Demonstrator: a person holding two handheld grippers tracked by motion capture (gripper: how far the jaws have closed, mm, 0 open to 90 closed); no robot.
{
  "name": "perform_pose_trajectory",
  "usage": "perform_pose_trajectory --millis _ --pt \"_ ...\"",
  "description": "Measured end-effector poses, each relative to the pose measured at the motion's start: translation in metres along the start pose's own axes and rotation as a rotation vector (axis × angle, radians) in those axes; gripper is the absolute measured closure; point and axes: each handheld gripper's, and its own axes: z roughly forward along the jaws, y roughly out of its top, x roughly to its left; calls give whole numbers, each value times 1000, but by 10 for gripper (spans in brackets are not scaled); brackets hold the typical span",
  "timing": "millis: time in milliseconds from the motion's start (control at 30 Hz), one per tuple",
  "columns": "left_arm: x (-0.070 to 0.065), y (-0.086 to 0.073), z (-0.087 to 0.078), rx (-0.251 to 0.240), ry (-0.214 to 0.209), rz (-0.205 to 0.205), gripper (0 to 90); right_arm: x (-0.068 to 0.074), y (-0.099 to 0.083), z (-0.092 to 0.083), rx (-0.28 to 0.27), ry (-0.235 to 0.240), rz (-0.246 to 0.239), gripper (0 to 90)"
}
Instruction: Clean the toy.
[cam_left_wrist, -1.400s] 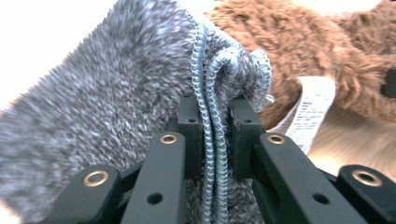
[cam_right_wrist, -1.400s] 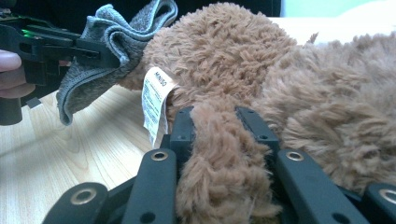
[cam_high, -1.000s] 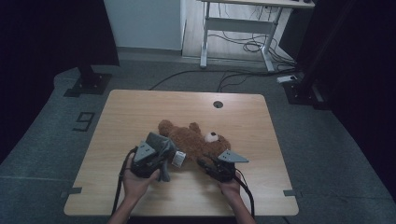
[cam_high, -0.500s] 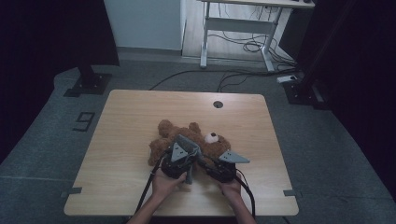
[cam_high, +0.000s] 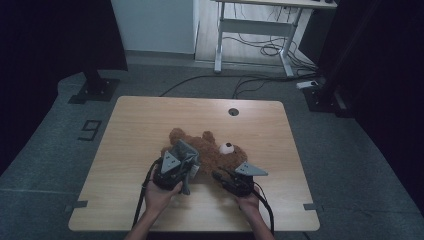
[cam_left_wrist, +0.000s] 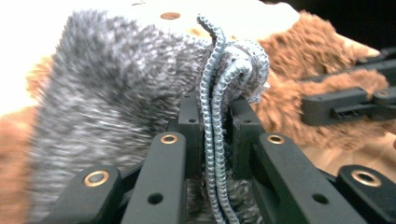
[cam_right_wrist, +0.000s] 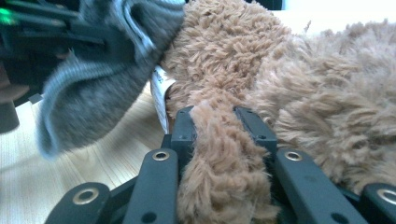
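Dressing the teddy bear (cam_high: 212, 152) in a grey knitted garment (cam_left_wrist: 107, 107), judging by the grip. Left tongs (cam_left_wrist: 212, 116) pinched on the garment's ribbed edge; right tongs (cam_right_wrist: 219, 121) clamped on a furry limb of the bear, just beside the left ones. Best to keep the limb pinned low on the desk (cam_high: 150, 120), open the ribbed hem toward it, then draw the knit over slowly. Worth watching for fur snagging and the hem slipping free.
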Motion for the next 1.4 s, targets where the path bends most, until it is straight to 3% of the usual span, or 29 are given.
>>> perform_pose_trajectory --millis 133,200,500,667,1033,1200,1233,1267,1333,1400 --pt "11 0 -8 -10 22 -22 780 0 0 -1 -1 0 2 709" --pt "22 -4 -13 -3 38 -45 780 -1 0 -1 -1 0 2 708" --pt "43 -22 -23 5 69 -97 780 -1 -1 -1 2 0 -1 708" --pt "53 -33 -24 43 94 -103 779 -1 0 -1 0 -1 4 708" --pt "78 -58 -30 102 156 -167 781 -5 0 -3 -7 -15 16 708" --pt "73 -51 -39 58 144 -160 783 -5 0 -3 -10 -17 14 707" --pt "63 -40 -46 19 134 -134 783 -5 0 -3 -10 -16 15 707" --pt "63 -40 -46 19 134 -134 783 -5 0 -3 -10 -16 15 707" --pt "47 -20 -56 -48 112 -89 783 -5 0 -3 -11 -16 16 707" --pt "37 -6 -61 -84 92 -61 783 -5 0 -3 -11 -15 16 707"
